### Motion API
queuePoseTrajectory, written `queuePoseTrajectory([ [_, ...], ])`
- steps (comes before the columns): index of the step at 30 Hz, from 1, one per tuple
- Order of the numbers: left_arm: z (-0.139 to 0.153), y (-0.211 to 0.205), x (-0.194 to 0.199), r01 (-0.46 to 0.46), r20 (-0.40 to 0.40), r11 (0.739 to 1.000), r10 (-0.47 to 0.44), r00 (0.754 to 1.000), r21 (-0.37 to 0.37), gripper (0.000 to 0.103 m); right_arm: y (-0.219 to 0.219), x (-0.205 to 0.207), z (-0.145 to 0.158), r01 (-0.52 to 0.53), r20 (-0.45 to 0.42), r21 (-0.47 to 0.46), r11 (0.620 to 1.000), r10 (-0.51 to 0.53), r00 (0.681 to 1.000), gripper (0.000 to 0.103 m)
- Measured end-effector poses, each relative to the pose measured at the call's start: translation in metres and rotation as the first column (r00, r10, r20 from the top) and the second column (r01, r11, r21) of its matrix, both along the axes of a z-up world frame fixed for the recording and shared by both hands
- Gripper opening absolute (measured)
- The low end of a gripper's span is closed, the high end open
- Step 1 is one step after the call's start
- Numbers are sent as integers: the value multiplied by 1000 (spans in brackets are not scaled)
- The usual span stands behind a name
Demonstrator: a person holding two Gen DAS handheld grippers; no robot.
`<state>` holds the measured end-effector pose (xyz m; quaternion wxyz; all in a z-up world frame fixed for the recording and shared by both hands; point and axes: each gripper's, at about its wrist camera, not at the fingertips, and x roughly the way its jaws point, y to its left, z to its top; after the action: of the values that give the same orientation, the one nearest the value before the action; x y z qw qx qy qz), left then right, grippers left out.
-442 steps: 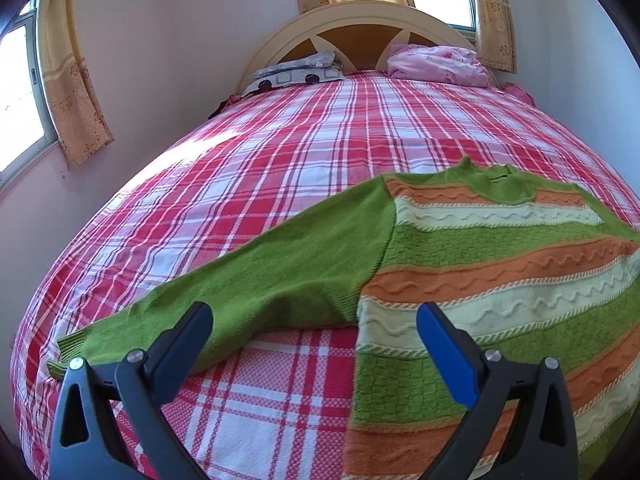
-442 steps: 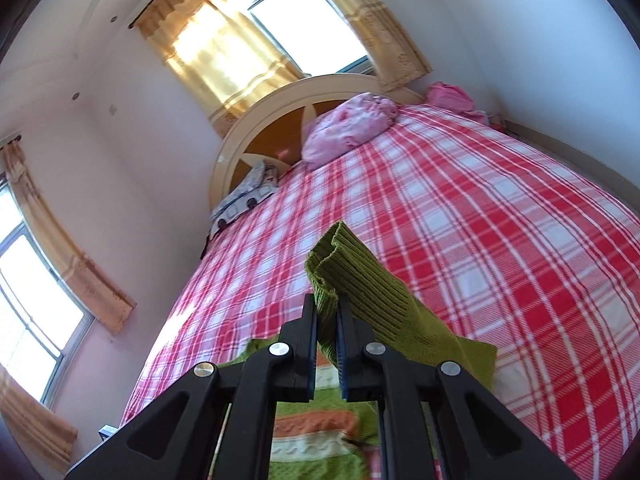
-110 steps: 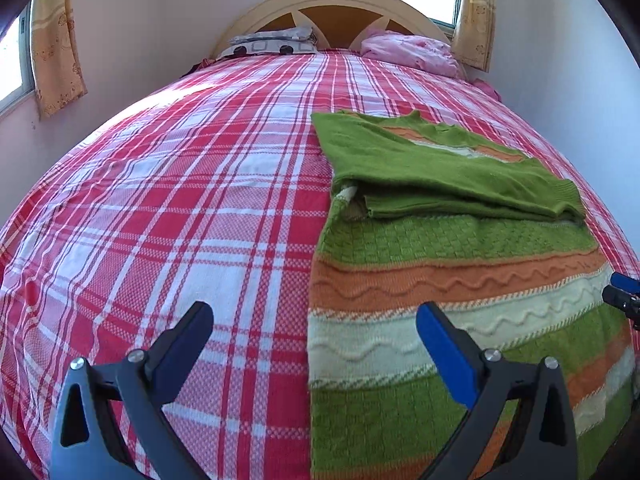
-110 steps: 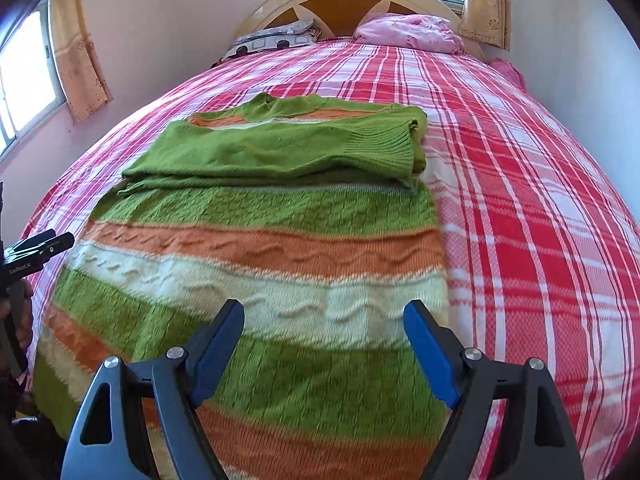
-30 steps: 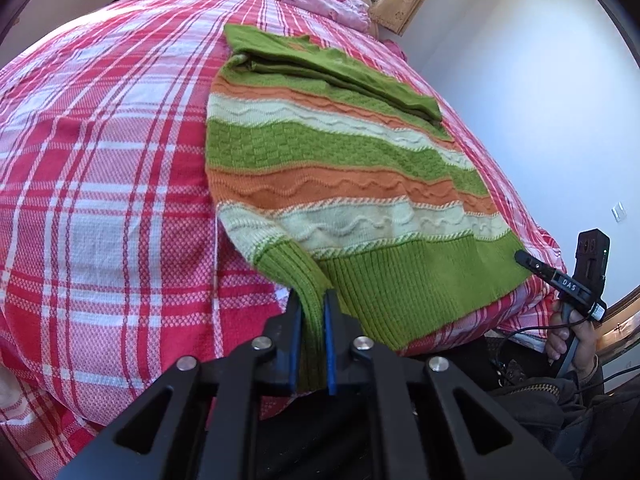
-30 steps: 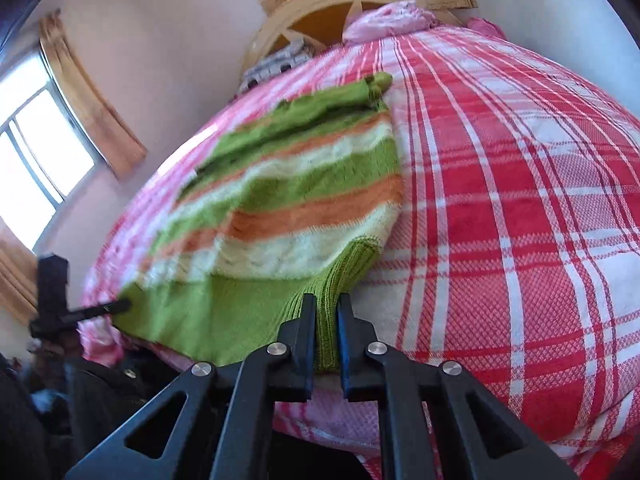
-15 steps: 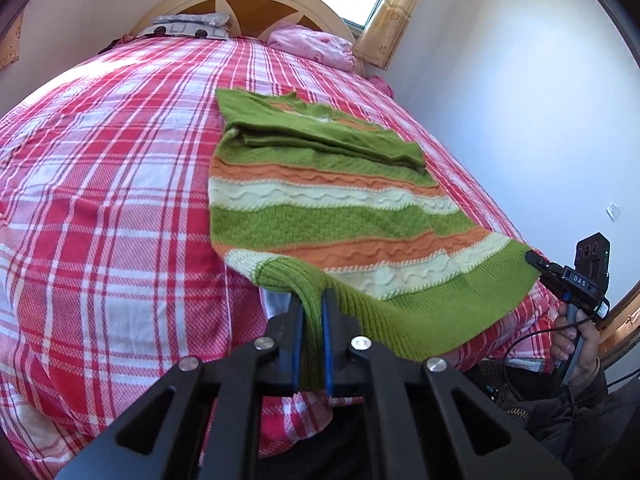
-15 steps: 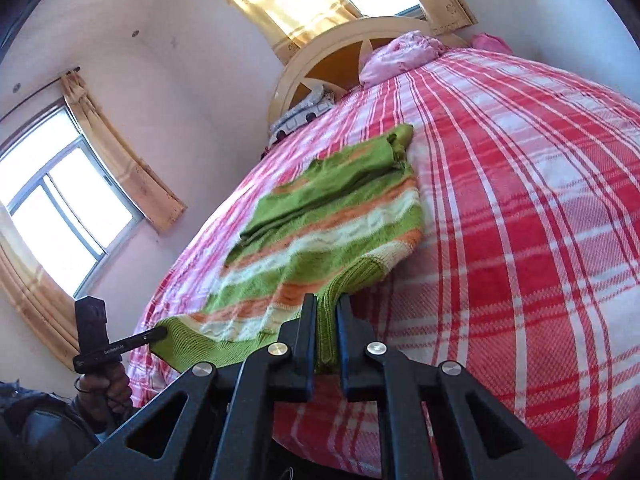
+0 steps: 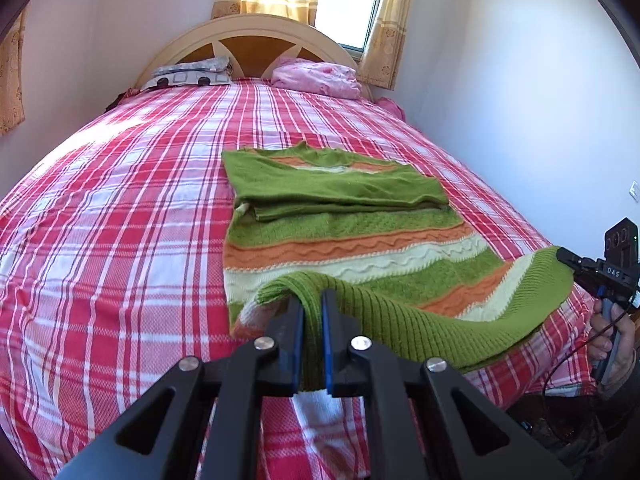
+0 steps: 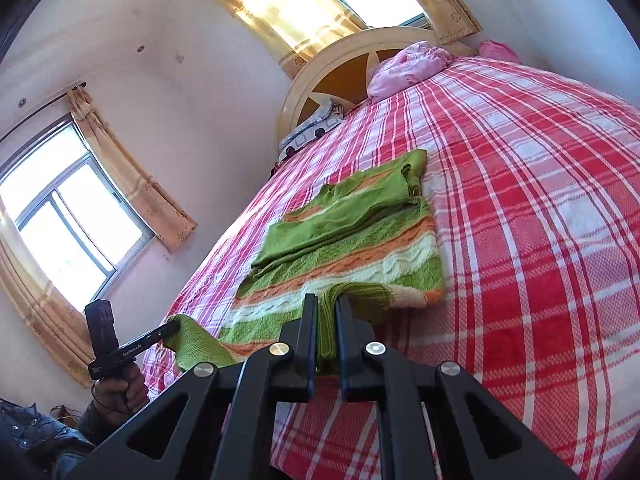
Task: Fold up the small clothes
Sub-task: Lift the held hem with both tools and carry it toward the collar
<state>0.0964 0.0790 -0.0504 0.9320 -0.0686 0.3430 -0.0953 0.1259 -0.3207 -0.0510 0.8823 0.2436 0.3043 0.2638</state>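
A green sweater (image 9: pixel 344 216) with orange and cream stripes lies on the red plaid bed, its sleeves folded across the chest. My left gripper (image 9: pixel 311 312) is shut on the ribbed green hem at its left corner and holds it lifted. My right gripper (image 10: pixel 327 312) is shut on the hem's right corner, also lifted; it shows at the right edge of the left wrist view (image 9: pixel 568 260). The hem sags between the two grippers, above the lower stripes. The sweater also shows in the right wrist view (image 10: pixel 352 236).
The plaid bed (image 9: pixel 120 220) runs to a rounded headboard (image 9: pixel 256 40) with a patterned pillow (image 9: pixel 192 74) and a pink bundle (image 9: pixel 316 78). A white wall (image 9: pixel 520 100) is close on the right. Curtained windows (image 10: pixel 68 220) are on the left.
Both grippers have lifted the hem corners higher and carried them forward over the sweater toward the headboard. The hem now hangs above the lower stripes.
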Motion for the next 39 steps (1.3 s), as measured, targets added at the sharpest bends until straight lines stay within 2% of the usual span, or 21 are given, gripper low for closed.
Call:
queuePoseTrajectory([
  [21,18,7,73,-40,37,999,39,999,31,8,4,76,32,21,46,17,1000,-22,999,7],
  [39,19,18,137,-76,24,997,75,997,29,8,13,149,30,40,18,12,999,-40,999,6],
])
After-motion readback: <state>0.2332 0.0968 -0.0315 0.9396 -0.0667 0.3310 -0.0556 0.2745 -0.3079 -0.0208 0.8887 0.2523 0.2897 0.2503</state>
